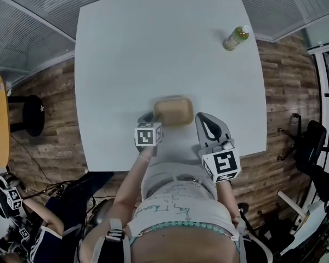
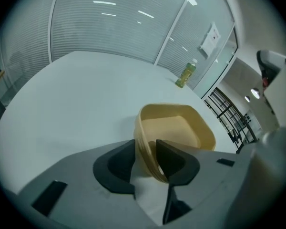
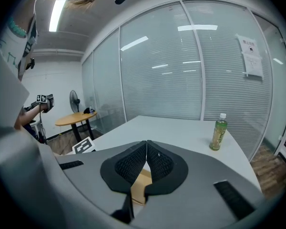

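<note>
The tan bowl (image 1: 173, 110) is a shallow, rounded-square dish, empty and upright. It sits on the white table (image 1: 153, 48) close to the near edge, with its near wall between the left claw's (image 2: 145, 152) jaws.

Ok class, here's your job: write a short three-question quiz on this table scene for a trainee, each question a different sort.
1. True or false: the left gripper grips the bowl by its wall.
2. Where does the bottle stand? A) inside the bowl B) near the far right corner of the table C) on the floor
3. Fill in: the right gripper has its jaws ____ (open or shut).

Key: 1 true; 2 B; 3 shut, nothing held between them.
</note>
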### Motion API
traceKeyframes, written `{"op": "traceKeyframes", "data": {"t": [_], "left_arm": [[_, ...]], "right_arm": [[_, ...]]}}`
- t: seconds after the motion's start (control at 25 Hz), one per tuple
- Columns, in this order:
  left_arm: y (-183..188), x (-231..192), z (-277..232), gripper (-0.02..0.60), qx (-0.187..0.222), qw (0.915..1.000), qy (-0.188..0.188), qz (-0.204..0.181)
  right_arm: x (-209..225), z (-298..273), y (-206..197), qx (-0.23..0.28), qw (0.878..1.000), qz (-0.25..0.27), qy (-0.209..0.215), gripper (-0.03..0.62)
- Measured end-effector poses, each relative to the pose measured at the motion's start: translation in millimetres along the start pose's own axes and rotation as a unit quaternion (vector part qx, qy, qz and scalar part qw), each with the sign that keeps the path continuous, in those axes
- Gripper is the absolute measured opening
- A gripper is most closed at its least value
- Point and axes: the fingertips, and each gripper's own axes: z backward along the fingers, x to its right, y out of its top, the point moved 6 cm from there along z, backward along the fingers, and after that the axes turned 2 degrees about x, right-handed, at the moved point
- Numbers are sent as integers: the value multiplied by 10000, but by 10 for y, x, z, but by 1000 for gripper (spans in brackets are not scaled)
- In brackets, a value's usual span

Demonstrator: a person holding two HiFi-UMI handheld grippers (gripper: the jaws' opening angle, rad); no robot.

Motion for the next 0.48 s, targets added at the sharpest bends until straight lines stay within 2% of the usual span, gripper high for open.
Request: {"op": "traceKeyframes", "data": {"t": [0.32, 0.48], "left_arm": [[-68, 93, -16, 97, 70, 9989, -35, 459], [-111, 117, -2, 94, 214, 9988, 5, 450]], "right_arm": [[32, 105, -56, 28, 10000, -21, -17, 0], [-32, 145, -47, 16, 10000, 69, -64, 2]]}}
